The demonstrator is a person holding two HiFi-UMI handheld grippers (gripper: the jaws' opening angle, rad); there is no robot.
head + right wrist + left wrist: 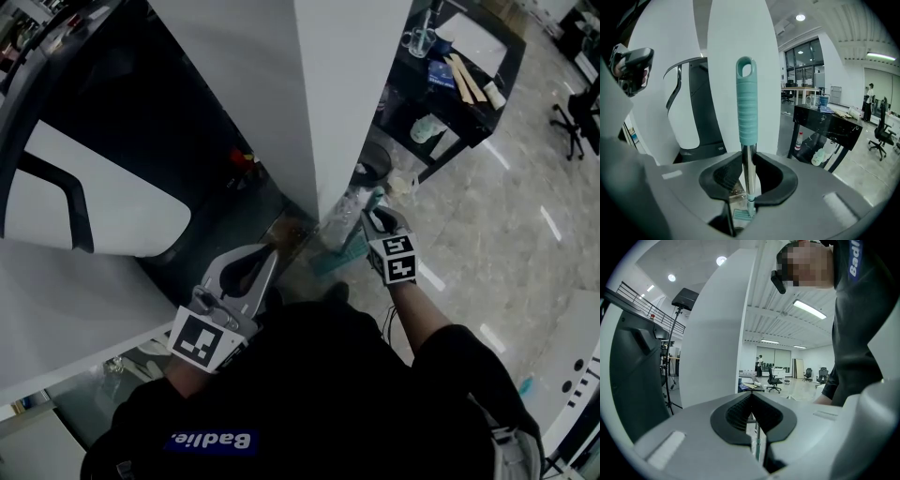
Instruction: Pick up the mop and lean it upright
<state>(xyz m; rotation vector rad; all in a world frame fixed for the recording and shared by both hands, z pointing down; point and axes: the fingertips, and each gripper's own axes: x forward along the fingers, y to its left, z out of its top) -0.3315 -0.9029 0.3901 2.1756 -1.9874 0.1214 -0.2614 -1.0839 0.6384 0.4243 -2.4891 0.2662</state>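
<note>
Here, right tongs (749, 180) tilt downward, clamping upright mop (746, 103).

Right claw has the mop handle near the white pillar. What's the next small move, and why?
Probably tip the mop handle onto the white pillar before letting go. The right claw is closed on its metal shaft, the mop head is on the floor, and the pillar stands right behind; whether they touch can't be told.

White pillar (281, 94) ctr, blk table (507, 70) w/ cups (421, 40) far R, office chair (574, 117) beyond.
</note>
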